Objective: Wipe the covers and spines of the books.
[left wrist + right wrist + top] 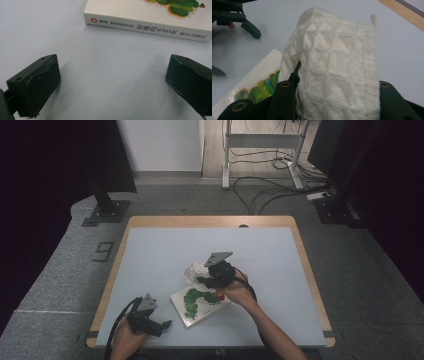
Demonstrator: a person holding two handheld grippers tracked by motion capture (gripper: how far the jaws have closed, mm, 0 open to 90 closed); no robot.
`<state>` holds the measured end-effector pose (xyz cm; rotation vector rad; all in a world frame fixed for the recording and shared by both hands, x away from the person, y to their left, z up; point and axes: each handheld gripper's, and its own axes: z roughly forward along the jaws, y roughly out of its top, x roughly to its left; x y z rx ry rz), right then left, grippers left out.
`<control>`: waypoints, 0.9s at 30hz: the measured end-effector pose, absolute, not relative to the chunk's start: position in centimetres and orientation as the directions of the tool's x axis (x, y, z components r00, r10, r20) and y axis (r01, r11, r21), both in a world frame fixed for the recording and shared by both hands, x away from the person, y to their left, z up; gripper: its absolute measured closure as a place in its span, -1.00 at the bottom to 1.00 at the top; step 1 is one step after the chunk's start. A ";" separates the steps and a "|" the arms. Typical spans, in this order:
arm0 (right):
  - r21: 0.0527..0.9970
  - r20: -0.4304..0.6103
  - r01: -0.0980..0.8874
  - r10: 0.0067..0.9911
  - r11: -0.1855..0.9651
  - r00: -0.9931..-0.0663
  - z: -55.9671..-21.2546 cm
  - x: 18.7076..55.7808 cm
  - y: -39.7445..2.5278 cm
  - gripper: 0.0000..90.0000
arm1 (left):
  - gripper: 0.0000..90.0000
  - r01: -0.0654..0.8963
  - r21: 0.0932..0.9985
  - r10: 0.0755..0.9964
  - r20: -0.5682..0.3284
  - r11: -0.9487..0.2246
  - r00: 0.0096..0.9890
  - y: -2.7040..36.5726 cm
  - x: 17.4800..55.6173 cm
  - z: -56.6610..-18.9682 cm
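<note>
One cloth [332, 72] in right gripper [337, 100].

We see a white waffle-weave cloth [332, 72] and a white book with a green caterpillar picture [199, 304].

Beyond the work: tabletop and room

A pale tabletop [165, 255] with a wooden edge is sitting on grey carpet, while cables [260, 190] are trailing across the floor beneath a white metal frame [262, 142] behind it.
</note>
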<state>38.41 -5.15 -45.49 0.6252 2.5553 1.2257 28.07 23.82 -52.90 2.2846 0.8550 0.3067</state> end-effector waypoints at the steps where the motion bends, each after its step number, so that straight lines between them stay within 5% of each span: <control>1: 0.786 -0.031 0.274 0.478 0.555 -0.878 -45.5 38.4 -5.5 0.23 | -1.00 0.495 0.664 0.653 -0.014 -0.561 0.758 23.8 28.1 -52.9; 27: 0.793 -0.050 0.340 0.609 0.506 -0.792 -45.8 39.0 -13.8 0.23 | -1.00 0.495 0.663 0.652 -0.014 -0.562 0.758 23.8 28.1 -52.9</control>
